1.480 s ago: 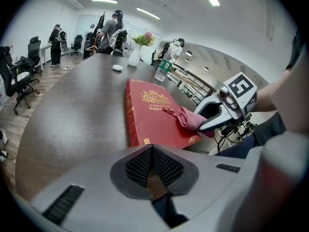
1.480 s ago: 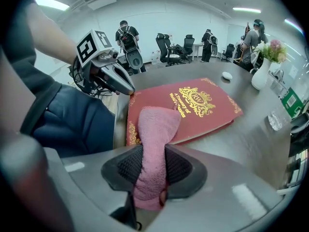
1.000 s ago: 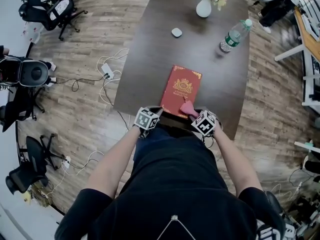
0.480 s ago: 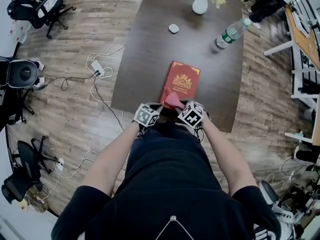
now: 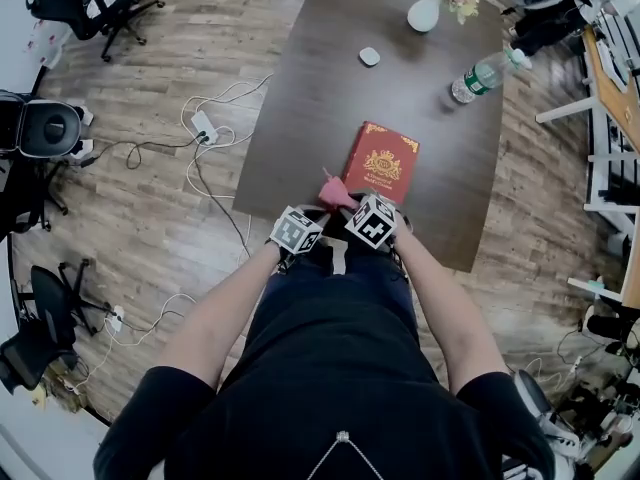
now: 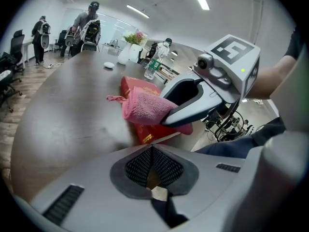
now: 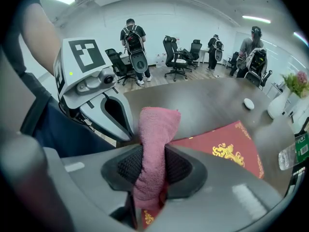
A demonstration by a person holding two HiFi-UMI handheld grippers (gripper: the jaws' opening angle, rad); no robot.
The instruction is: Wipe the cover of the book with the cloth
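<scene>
A red book with a gold emblem lies on the dark table near its front edge. My right gripper is shut on a pink cloth, which hangs at the book's near left corner. In the right gripper view the cloth stands clamped between the pads, with the book to the right and passing under the jaws. My left gripper sits just left of it over the table edge, jaws shut with nothing in them. From the left gripper view, the cloth covers part of the book.
At the table's far end are a white vase of flowers, a water bottle and a small white object. Cables and a power strip lie on the floor at left. Office chairs and people stand around the room.
My right gripper has carried the cloth leftward along the book's near end, from its near right part to its near left corner. The left gripper has stayed beside it.
</scene>
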